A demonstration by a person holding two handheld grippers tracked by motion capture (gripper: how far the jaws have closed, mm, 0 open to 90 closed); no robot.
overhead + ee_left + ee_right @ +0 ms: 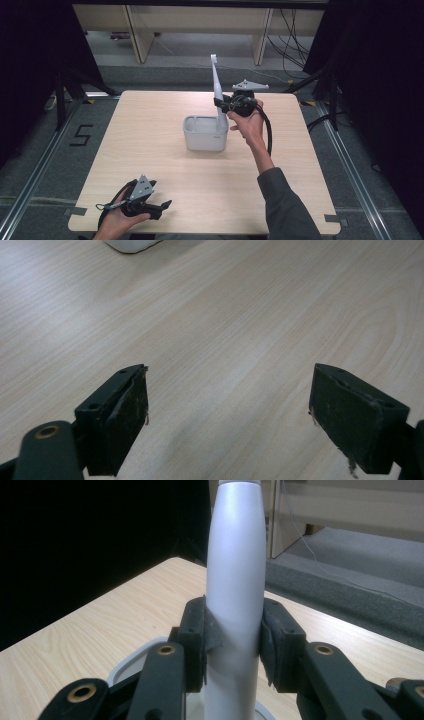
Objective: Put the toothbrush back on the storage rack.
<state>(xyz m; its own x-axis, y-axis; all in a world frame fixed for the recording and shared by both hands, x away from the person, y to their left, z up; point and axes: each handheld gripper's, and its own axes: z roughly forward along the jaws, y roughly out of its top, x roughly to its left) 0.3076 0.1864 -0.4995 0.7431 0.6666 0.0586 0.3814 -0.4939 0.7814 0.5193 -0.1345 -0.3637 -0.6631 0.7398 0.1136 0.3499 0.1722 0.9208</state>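
**Right gripper clamps tall grey handle standing in white tub; left gripper rests open near table edge**

High view: A light wooden table takes up the middle of the frame. Just above centre sits a white tub, squarish with rounded corners. A long, pale grey handle rises from the tub's right side, nearly upright and leaning slightly toward the upper left, its thin tip ending above the table's far edge. The right gripper is just right of the tub's upper right corner, its jaws closed on the handle a little above the tub's rim; the right hand holds it from the right, and a black cable loops down beside the wrist. In the lower left, near the table's near edge, the left hand holds the left gripper, which points right, well apart from the tub.

Left gripper view: Two black jaws rise from the bottom corners, spread wide with bare wood grain between them; they hold nothing. A corner of the white tub peeks in at the top left edge.

Right gripper view: The grey handle runs up the centre of the frame, widest where the jaws meet it and narrowing toward the top. Both black pads press against its sides, one left, one right. Below, the tub's white rim curves at lower left, the handle's foot inside it.
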